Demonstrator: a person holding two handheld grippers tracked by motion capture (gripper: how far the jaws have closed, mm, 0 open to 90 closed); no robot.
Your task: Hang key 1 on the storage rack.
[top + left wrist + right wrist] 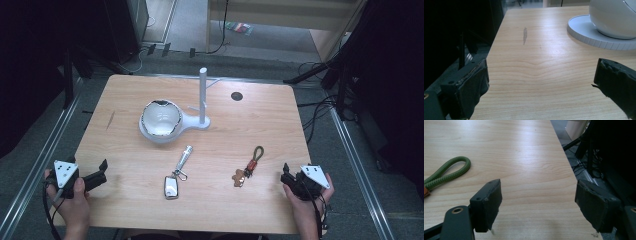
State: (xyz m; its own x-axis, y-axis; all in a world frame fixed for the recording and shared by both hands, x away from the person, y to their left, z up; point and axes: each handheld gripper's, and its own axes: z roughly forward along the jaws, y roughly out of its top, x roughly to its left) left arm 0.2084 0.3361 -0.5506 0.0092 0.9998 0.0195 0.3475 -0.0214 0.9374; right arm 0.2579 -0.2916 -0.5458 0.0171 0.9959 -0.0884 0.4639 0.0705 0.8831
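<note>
A white bowl (161, 117) sits on the round base of a white stand with an upright pole (203, 95), mid-table toward the back. Nearer me lie a silver key fob (171, 187) on a metal clip and a green rope loop (257, 152) with a brown charm (239, 177). My left gripper (100, 172) rests open at the table's left front edge, nothing between its jaws (541, 72); the bowl (614, 17) and base (584, 30) lie ahead to its right. My right gripper (286, 172) is open at the right front, with the green loop (449, 171) ahead and left of it (537, 187).
The wooden table (250, 125) has a small black round hole (237, 96) at the back right. Cables and dark stands surround the table on the floor. A grey smudge (525, 35) marks the wood on the left side.
</note>
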